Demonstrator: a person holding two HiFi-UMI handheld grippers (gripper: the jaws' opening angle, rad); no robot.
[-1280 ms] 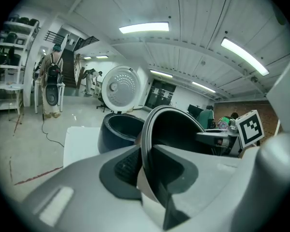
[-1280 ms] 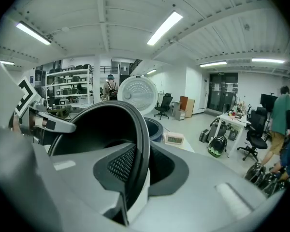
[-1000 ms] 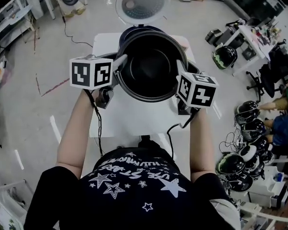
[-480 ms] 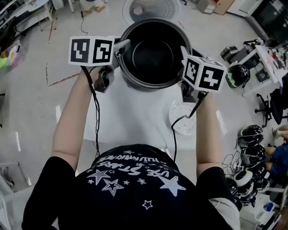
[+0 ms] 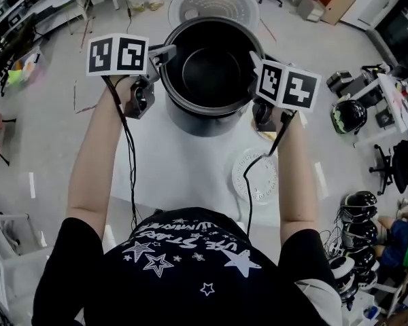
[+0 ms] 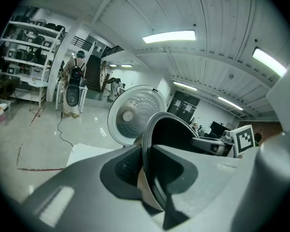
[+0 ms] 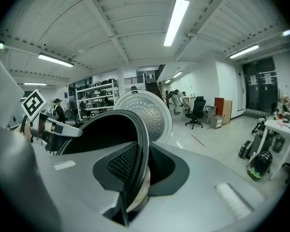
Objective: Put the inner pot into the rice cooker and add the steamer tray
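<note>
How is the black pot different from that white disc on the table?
The inner pot is dark and deep; the steamer tray is white and flat. The pot hangs clamped by its rim between the left tongs and right tongs; the tray lies on the table. Both are round.

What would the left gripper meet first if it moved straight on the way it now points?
The left gripper is shut on the rim of the inner pot, so the pot would travel with it. Past that, the rice cooker's open lid looks first in line; its distance is unclear.
</note>
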